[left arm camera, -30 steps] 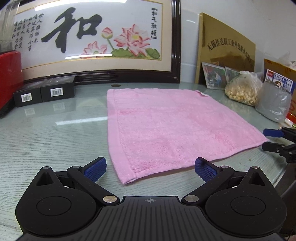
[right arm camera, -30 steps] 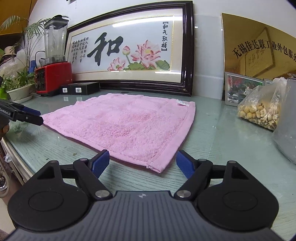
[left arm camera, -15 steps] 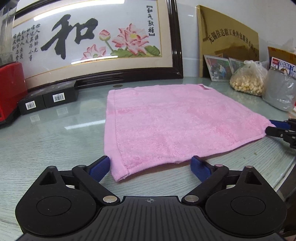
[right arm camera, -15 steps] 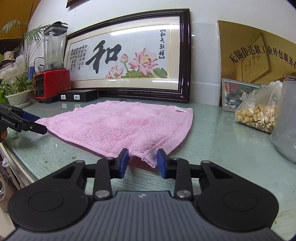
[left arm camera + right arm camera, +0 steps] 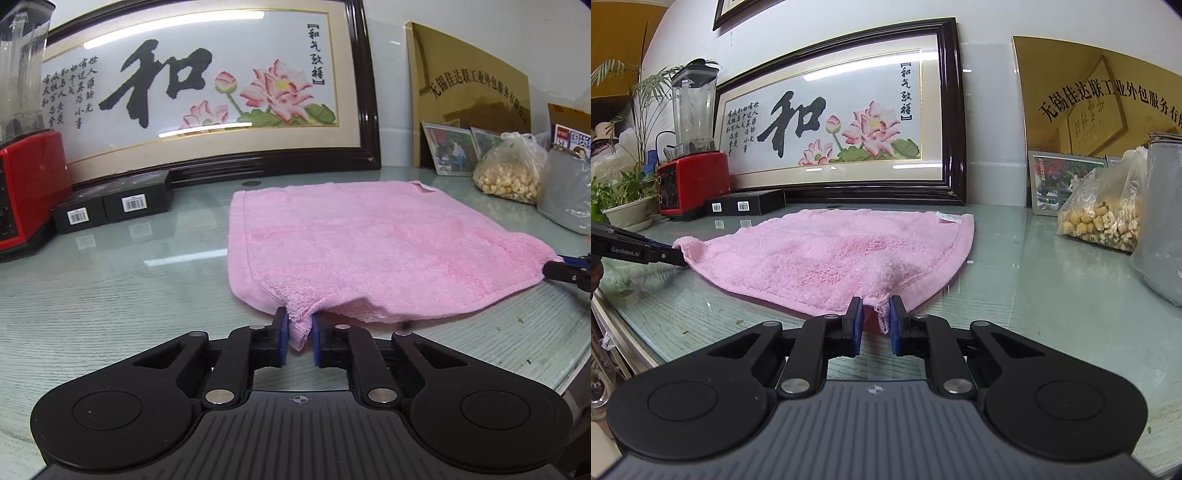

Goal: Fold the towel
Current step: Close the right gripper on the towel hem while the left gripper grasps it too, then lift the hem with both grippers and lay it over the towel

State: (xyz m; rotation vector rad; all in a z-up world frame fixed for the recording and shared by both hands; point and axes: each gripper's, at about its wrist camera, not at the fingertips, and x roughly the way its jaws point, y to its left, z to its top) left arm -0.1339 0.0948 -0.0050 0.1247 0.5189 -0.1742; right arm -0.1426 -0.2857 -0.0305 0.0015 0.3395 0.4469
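Pink towel lies flat, frame centre, on glass tabletop. Left gripper pinches its near corner, lower centre; right gripper likewise clamps the opposite near corner, both w/ corners slightly lifted.

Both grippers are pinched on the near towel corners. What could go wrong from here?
1. The left gripper and right gripper each hold only a small tip of the pink towel; a quick lift may pull a corner free.
2. Uneven carrying would probably skew the fold, so the edges miss the far hem with the white tag.
3. A wide sweep to the right could brush the bag of snacks on the glass table.
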